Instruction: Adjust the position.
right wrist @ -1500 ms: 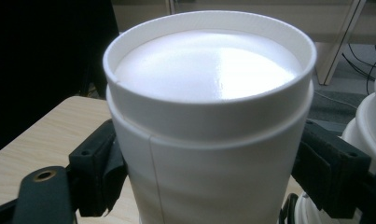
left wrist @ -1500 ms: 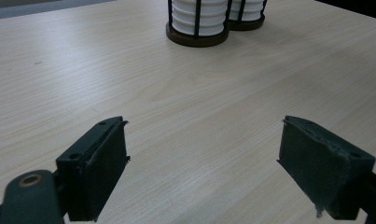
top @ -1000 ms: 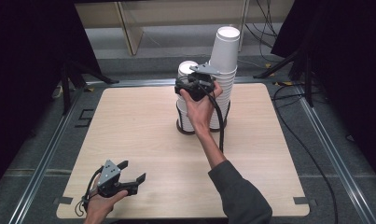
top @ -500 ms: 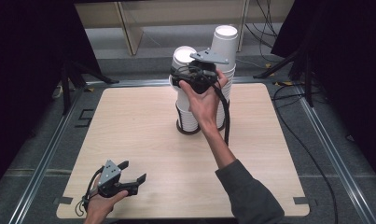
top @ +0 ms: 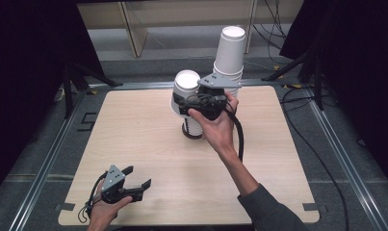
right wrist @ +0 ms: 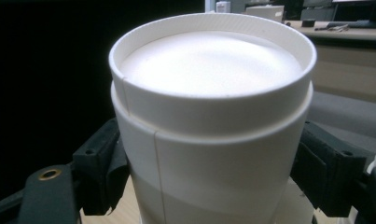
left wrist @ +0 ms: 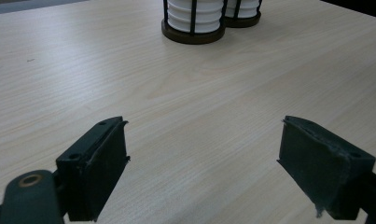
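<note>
Right gripper view: the cup (right wrist: 209, 116) sits upside down in the middle of the frame, with a black pad pressed against each of its sides. The right gripper (top: 183, 104) is therefore closed on it.

It is white paper, with a recessed base facing up, a side seam and a stepped ring just under the base. I cannot tell whether that step is a second cup nested inside.

It should be very light and thin-walled, and it will likely crush or go oval under a hard squeeze. The smooth, tapered wall could also slip through the pads. The best hold is probably near the base, where the bottom disc stiffens the wall, with gentle and even pressure on opposite sides. Nested cups may cling together, so more than one could come along.

In the high view the cup is at upper centre, above the short stack (top: 194, 126) in its black wire holder (left wrist: 192, 37). A taller stack (top: 228, 53) stands just beside it, toward the upper right.

The left gripper (top: 137, 177) rests at the lower left on the bench (top: 134, 125), with its jaws spread and nothing between them.
</note>
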Motion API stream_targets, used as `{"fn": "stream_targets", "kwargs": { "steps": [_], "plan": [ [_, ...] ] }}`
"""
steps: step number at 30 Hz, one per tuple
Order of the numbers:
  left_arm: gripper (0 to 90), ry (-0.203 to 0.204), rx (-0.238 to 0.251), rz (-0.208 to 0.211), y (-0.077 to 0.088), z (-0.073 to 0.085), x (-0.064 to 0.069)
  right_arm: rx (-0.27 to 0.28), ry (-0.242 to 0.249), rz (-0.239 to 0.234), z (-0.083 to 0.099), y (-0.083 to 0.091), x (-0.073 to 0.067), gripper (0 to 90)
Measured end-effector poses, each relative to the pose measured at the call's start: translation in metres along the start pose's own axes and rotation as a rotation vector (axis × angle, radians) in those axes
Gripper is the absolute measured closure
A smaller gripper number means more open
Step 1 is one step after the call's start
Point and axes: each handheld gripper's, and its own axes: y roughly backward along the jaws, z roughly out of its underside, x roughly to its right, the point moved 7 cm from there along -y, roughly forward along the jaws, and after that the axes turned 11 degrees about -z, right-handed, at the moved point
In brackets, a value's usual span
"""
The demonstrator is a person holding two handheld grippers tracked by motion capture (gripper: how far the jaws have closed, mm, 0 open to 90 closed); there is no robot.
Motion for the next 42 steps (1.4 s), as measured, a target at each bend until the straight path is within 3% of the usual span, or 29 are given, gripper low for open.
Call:
{"fn": "stream_targets", "kwargs": {
  "steps": [2,3,8,10,11,15,16,19,20,22,24,27,30,32,33,37,38,39,42],
  "plan": [
    [14.6,-0.001,0.004,0.001,0.0,0.0,0.0,-0.009,-0.017,-0.023,0.008,0.0,-0.001,20.8],
    [14.6,0.003,0.007,0.002,0.0,-0.001,0.0,-0.003,0.001,-0.025,0.011,0.0,0.0,20.8],
    [14.6,0.022,0.032,0.016,-0.003,-0.005,0.003,-0.026,0.001,-0.067,0.03,-0.004,-0.003,20.8],
    [14.6,0.01,0.04,0.016,-0.006,-0.009,0.005,-0.037,-0.039,-0.117,0.043,-0.007,-0.009,20.8],
    [14.6,0.01,0.04,0.016,-0.006,-0.009,0.005,-0.037,-0.039,-0.117,0.043,-0.007,-0.009,20.8],
    [14.6,-0.016,0.106,0.038,-0.019,-0.02,0.008,-0.055,-0.037,-0.175,0.064,-0.012,-0.018,20.8],
    [14.6,-0.008,0.133,0.056,-0.023,-0.023,0.01,-0.059,-0.06,-0.193,0.068,-0.013,-0.021,20.7],
    [14.6,0.002,0.154,0.07,-0.028,-0.027,0.011,-0.067,-0.064,-0.208,0.074,-0.014,-0.024,20.7],
    [14.6,-0.016,0.168,0.072,-0.031,-0.029,0.014,-0.079,-0.058,-0.226,0.08,-0.016,-0.026,20.8],
    [14.6,-0.022,0.173,0.074,-0.032,-0.031,0.015,-0.082,-0.061,-0.23,0.082,-0.017,-0.026,20.8],
    [14.6,-0.023,0.208,0.093,-0.037,-0.035,0.021,-0.1,-0.061,-0.238,0.09,-0.019,-0.028,20.7],
    [14.6,-0.065,0.214,0.103,-0.041,-0.037,0.026,-0.12,-0.056,-0.254,0.103,-0.021,-0.027,20.8],
    [14.5,-0.071,0.215,0.113,-0.042,-0.037,0.028,-0.136,-0.083,-0.263,0.111,-0.021,-0.029,20.7],
    [14.5,-0.076,0.223,0.12,-0.042,-0.038,0.03,-0.133,-0.075,-0.274,0.114,-0.022,-0.029,20.8],
    [14.5,-0.094,0.272,0.144,-0.043,-0.042,0.031,-0.143,-0.077,-0.285,0.118,-0.024,-0.031,20.8],
    [14.5,-0.102,0.268,0.148,-0.042,-0.041,0.032,-0.161,-0.095,-0.295,0.125,-0.025,-0.035,20.8],
    [14.5,-0.103,0.268,0.148,-0.042,-0.041,0.032,-0.154,-0.055,-0.293,0.126,-0.026,-0.033,20.7],
    [14.5,-0.12,0.251,0.134,-0.041,-0.04,0.03,-0.172,-0.056,-0.295,0.129,-0.027,-0.035,20.8],
    [14.5,-0.111,0.256,0.136,-0.04,-0.041,0.03,-0.181,-0.078,-0.313,0.133,-0.028,-0.039,20.7]
  ]
}}
